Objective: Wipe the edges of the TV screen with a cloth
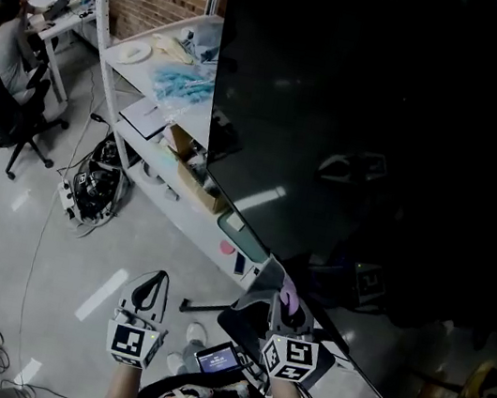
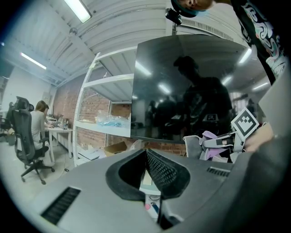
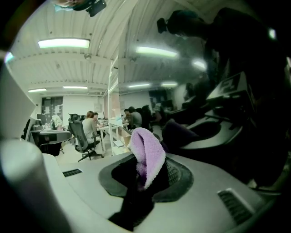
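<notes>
A large dark TV screen (image 1: 386,122) fills the upper right of the head view, its lower edge slanting down to the right. My right gripper (image 1: 289,303) sits just under that lower edge, shut on a purple cloth (image 1: 288,296). In the right gripper view the cloth (image 3: 148,152) sticks up from between the jaws (image 3: 145,175), with the glossy screen (image 3: 218,91) close on the right. My left gripper (image 1: 150,292) hangs further left, away from the screen, shut with nothing in it. The left gripper view has its jaw tips (image 2: 146,157) together, the screen (image 2: 191,91) ahead and the cloth (image 2: 210,136) at right.
A white shelving rack (image 1: 149,61) with blue bags and a cardboard box (image 1: 188,164) stands just left of the TV. A tangle of cables (image 1: 93,190) lies on the floor. People sit at desks far left (image 1: 4,45) by an office chair (image 1: 1,116).
</notes>
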Action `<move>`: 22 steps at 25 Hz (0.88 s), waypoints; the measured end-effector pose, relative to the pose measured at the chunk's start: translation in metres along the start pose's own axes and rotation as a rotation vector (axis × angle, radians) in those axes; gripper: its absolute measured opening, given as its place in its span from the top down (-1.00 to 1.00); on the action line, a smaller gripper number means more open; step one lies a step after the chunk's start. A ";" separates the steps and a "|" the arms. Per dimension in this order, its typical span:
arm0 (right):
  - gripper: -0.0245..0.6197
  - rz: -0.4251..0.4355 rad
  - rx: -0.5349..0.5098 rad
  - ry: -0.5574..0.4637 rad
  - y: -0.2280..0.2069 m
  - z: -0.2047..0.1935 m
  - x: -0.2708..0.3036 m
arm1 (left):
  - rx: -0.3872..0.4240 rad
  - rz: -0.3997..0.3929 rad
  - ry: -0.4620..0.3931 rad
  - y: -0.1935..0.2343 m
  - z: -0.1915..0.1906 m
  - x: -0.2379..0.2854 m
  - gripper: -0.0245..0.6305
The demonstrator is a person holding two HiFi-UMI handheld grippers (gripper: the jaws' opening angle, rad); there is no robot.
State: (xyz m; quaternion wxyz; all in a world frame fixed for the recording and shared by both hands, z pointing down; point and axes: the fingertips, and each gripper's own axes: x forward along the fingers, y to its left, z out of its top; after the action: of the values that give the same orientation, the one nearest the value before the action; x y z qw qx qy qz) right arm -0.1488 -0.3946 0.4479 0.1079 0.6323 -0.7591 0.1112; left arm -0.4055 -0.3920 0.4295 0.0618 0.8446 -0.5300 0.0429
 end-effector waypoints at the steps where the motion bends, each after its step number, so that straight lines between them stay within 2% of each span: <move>1: 0.59 0.003 0.000 0.002 0.002 0.001 0.002 | 0.000 0.003 0.000 0.002 0.000 0.002 0.87; 5: 0.59 0.018 0.018 0.003 0.007 0.002 0.012 | 0.003 0.015 0.002 0.007 0.001 0.009 0.87; 10: 0.59 0.059 0.086 0.001 0.013 0.011 0.023 | -0.008 0.034 -0.001 0.010 0.003 0.017 0.87; 15: 0.59 0.077 0.049 -0.005 0.022 0.016 0.037 | -0.026 0.044 -0.014 0.012 0.005 0.025 0.87; 18: 0.59 0.095 0.026 -0.003 0.027 0.017 0.043 | 0.000 0.042 0.026 0.014 0.002 0.028 0.87; 22: 0.59 0.108 0.048 0.005 0.032 0.020 0.050 | 0.004 0.055 0.034 0.019 0.002 0.034 0.87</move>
State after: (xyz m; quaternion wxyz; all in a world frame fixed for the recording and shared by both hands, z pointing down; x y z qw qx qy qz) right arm -0.1893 -0.4421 0.4432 0.0885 0.5925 -0.7890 0.1364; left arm -0.4081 -0.4306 0.4336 0.0678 0.8289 -0.5520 0.0600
